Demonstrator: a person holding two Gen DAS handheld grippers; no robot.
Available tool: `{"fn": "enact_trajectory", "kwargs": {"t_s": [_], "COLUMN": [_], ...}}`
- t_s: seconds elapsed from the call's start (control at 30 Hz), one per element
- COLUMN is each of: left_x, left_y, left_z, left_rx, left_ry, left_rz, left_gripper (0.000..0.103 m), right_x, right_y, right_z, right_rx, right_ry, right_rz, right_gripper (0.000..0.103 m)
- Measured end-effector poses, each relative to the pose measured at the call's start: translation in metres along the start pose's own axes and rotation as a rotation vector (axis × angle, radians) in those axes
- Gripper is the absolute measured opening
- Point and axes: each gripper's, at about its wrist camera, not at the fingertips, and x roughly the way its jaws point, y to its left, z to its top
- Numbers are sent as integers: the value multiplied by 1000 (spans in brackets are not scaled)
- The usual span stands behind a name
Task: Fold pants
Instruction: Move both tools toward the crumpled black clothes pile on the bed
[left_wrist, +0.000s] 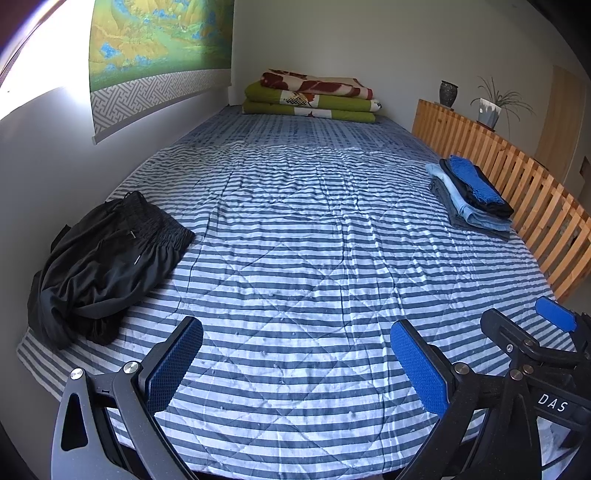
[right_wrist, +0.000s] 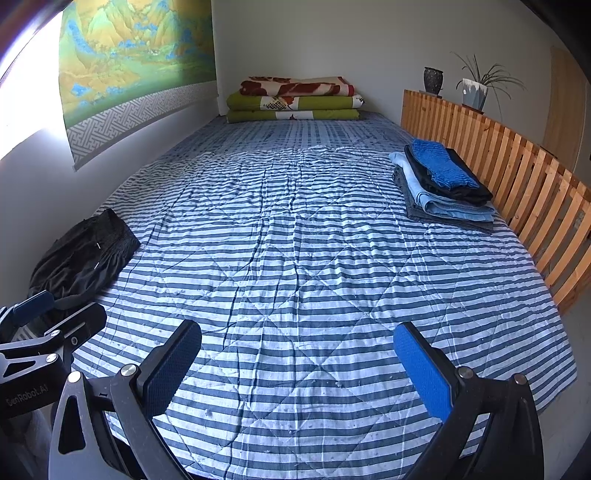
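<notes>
Black right tongs (left_wrist: 554, 325) marked "DAS", left tongs (right_wrist: 55, 314) "GenRobot.AI".

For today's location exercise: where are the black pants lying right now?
In both views, the black pants lie crumpled at the striped quilt's left edge, beside the wall, unheld.

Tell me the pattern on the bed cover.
Blue-grey and white stripes, clearest in the right wrist view.

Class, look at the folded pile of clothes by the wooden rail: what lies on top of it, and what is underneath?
A bright blue folded piece tops the pile of clothes, over a black garment, then light blue ones and a grey one. The striped quilt lies beneath; the inner layers are covered.
</notes>
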Motion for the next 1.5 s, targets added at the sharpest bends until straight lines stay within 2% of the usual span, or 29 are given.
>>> {"fn": "enact_trajectory", "kwargs": {"t_s": [1.5], "left_x": [-5], "left_y": [15], "left_z": [1], "left_rx": [-23], "left_ry": [-20], "left_rz": [16], "left_gripper": [103], "right_x": [-1], "right_y": [12], "right_z": [6], "right_rx": [-29], "right_ry": [-12], "right_rz": [5], "right_gripper": [103]}}
